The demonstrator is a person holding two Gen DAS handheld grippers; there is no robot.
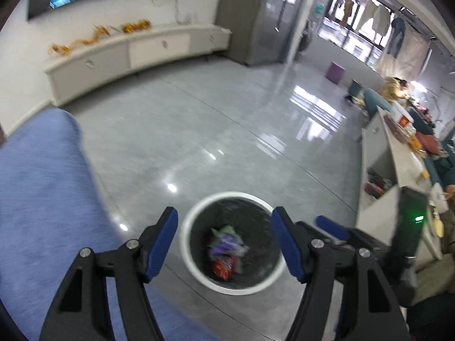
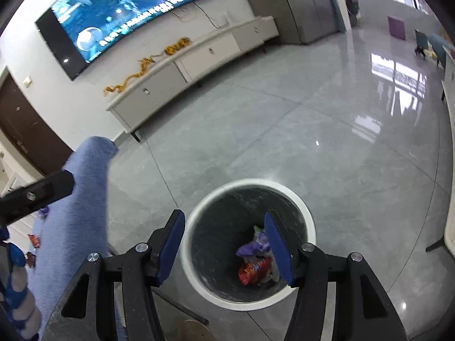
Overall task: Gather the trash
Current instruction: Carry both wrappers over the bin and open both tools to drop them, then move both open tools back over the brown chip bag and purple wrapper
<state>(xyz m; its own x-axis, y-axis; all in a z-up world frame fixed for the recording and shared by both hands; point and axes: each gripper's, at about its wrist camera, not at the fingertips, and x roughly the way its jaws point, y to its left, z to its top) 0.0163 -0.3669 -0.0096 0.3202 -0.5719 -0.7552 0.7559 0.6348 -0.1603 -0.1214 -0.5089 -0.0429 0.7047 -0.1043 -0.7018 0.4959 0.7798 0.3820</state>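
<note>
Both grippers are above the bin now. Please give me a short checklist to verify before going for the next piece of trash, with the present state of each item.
1. Left gripper empty, jaws apart: ok.
2. Right gripper empty, jaws apart: ok.
3. Wrappers lie inside the bin, not on its rim: ok.
4. Bin upright on the floor: ok.
5. More trash left to collect: small wrappers show on the blue surface at the left: not ok.
6. Trash elsewhere on that surface: cannot tell, mostly out of view.
</note>
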